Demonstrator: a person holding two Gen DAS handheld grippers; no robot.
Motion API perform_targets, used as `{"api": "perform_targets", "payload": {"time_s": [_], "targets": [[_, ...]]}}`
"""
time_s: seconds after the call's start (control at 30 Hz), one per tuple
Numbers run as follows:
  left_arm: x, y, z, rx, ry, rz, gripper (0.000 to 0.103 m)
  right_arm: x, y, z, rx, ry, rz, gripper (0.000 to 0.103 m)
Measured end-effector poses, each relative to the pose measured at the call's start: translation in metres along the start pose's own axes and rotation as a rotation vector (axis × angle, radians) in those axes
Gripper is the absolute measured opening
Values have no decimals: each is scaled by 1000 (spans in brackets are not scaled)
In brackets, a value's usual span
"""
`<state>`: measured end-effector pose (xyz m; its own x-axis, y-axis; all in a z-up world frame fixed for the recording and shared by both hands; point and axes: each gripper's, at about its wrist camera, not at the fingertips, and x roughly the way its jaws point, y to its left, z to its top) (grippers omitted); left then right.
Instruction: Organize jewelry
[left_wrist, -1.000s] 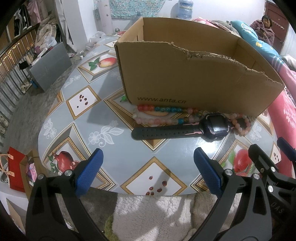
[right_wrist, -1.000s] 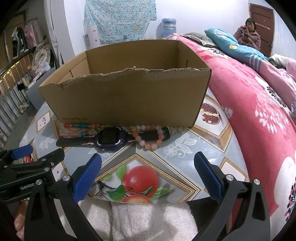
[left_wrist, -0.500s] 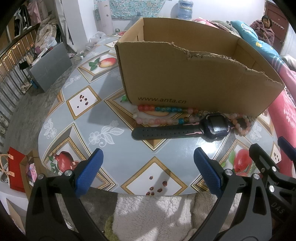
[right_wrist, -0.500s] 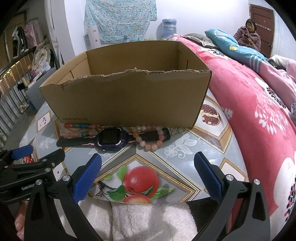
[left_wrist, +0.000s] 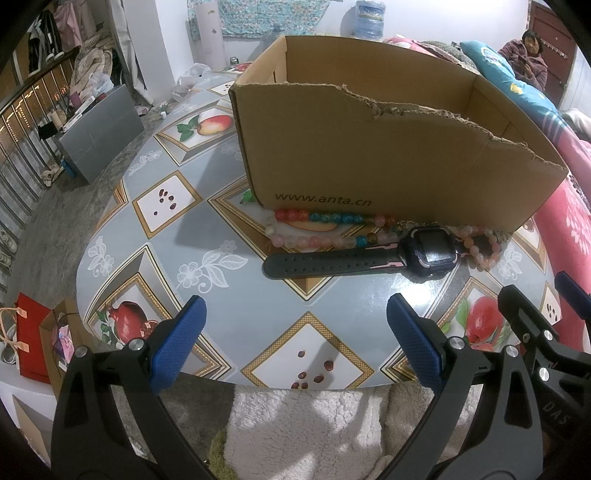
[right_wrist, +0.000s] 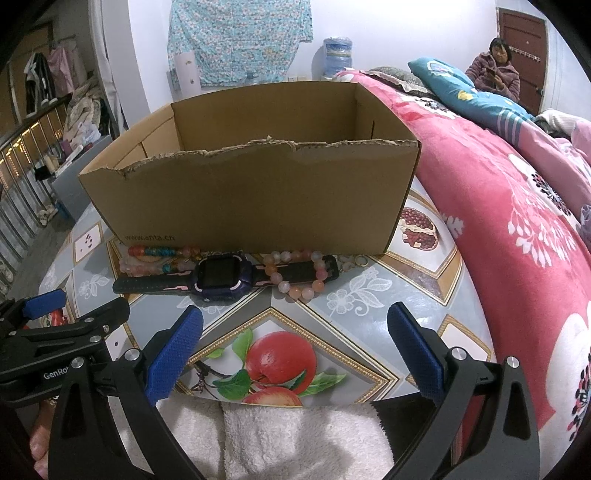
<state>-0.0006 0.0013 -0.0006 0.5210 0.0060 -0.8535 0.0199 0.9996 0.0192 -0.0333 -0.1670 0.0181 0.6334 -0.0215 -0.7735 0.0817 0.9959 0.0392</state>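
Blue rubber pads lined the fingers (left_wrist: 177, 343) of the left gripper (left_wrist: 295, 343), which stood spread wide apart with nothing between them, hovering over the near edge of the tabletop (left_wrist: 221, 295). The right gripper (right_wrist: 295, 343) was likewise spread wide and empty, its blue fingers (right_wrist: 173, 354) above a printed apple on the tabletop's patterned cover. Each gripper showed at the edge of the other's view, side by side and apart.

Beyond both grippers, a black watch (left_wrist: 354, 258) with a dark square face lay flat on the tabletop, its strap stretched out sideways. Just behind it, touching the strap, lay a long bracelet of pink, red and turquoise beads (left_wrist: 321, 225). A second bracelet of pale pink and orange beads (right_wrist: 299, 273) was draped over the watch's strap on the right-hand side. A small metal chain or clasp (right_wrist: 351, 262) lay beside it, too small to make out.

Directly behind the jewelry stood an open cardboard box (right_wrist: 251, 195) with a torn front rim, its front wall close against the beads. A white fluffy cloth (right_wrist: 295, 435) lay below the tabletop's near edge. To the right was a bed with a pink floral blanket (right_wrist: 498, 206), and a person (right_wrist: 495, 70) sat far back by a door.
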Motion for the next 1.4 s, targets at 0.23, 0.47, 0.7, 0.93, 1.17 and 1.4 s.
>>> {"api": "perform_targets", "payload": {"time_s": [0.23, 0.47, 0.7, 0.93, 1.17, 1.4], "targets": [[0, 0, 0, 1, -1, 0, 94, 0, -1, 1, -1, -2, -1, 98], [-2, 3, 3, -2, -3, 5, 94, -1, -1, 2, -1, -3, -1, 98], [4, 12, 6, -5, -11, 3, 94, 1, -5, 3, -8, -19, 7, 98], [12, 21, 5, 22, -24, -74, 94, 2, -11, 4, -26, -58, 81, 98], [12, 42, 7, -7, -118, -274, 95, 6, -8, 6, -88, -97, 160, 90], [36, 58, 11, -81, -87, -281, 94, 21, -6, 12, -146, -90, 228, 64]]}}
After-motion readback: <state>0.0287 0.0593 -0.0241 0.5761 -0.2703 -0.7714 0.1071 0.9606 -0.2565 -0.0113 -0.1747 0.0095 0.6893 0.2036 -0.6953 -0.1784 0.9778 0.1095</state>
